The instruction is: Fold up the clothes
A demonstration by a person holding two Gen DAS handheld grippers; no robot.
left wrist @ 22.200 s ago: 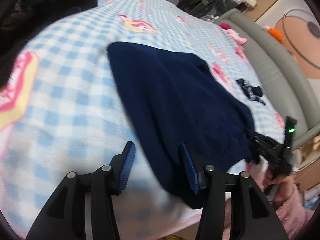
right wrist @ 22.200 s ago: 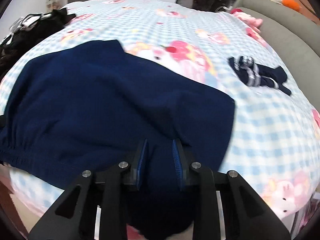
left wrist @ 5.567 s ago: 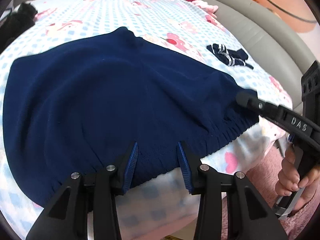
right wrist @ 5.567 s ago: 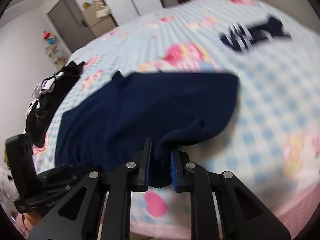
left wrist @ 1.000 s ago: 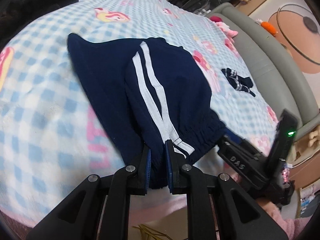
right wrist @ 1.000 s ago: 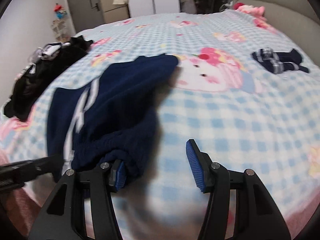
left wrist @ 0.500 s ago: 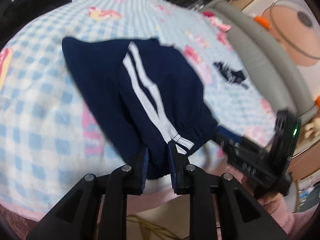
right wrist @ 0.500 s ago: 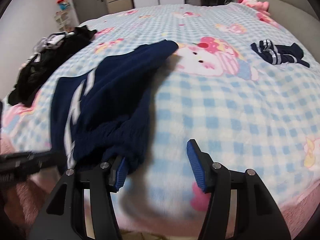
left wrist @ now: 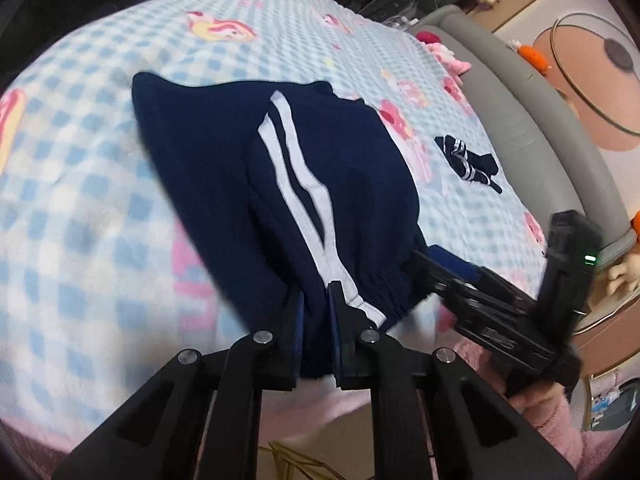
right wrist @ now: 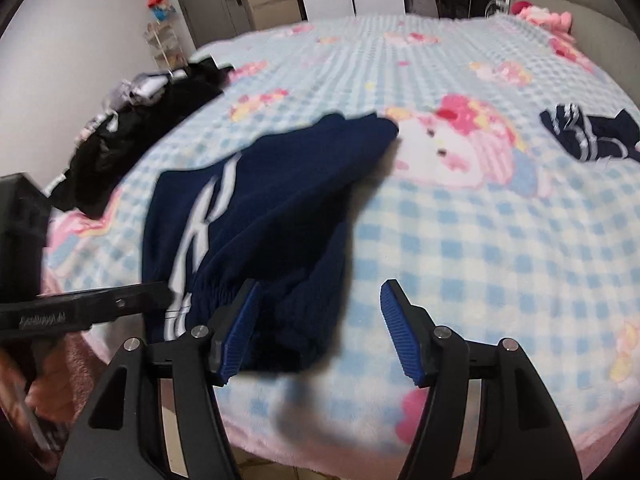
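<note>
Here, the navy track pants (left wrist: 280,184) lie folded on the blue-and-white checked blanket (left wrist: 80,208) that covers the bed, with the elastic waistband at the blanket's near edge and the two white side stripes (left wrist: 296,188) running up the top layer. The left gripper (left wrist: 316,312) is clamped on the waistband: its jaws have just been closing, and navy cloth is pinched between the two blue pads right beside the end of the stripes. The right gripper (right wrist: 320,320) stands with its jaws apart and has just been opening further; the bunched waistband lies between its fingers, close to the left-hand pad (right wrist: 240,328), but whether it touches that pad I cannot tell, and the other pad is clear of the cloth, over bare blanket. In the left wrist view that right gripper sits just beside the pants' waistband, held by a hand in a pink sleeve (left wrist: 560,428).

Relative to the pants, a small navy striped garment (right wrist: 588,136) lies well apart on the blanket towards the grey padded headboard (left wrist: 532,128), and a heap of black clothes (right wrist: 132,148) lies well apart on the opposite side, at the blanket's far corner. A pink plush toy (right wrist: 544,18) rests beyond the pants by the headboard. No box, basket or other container shows.
</note>
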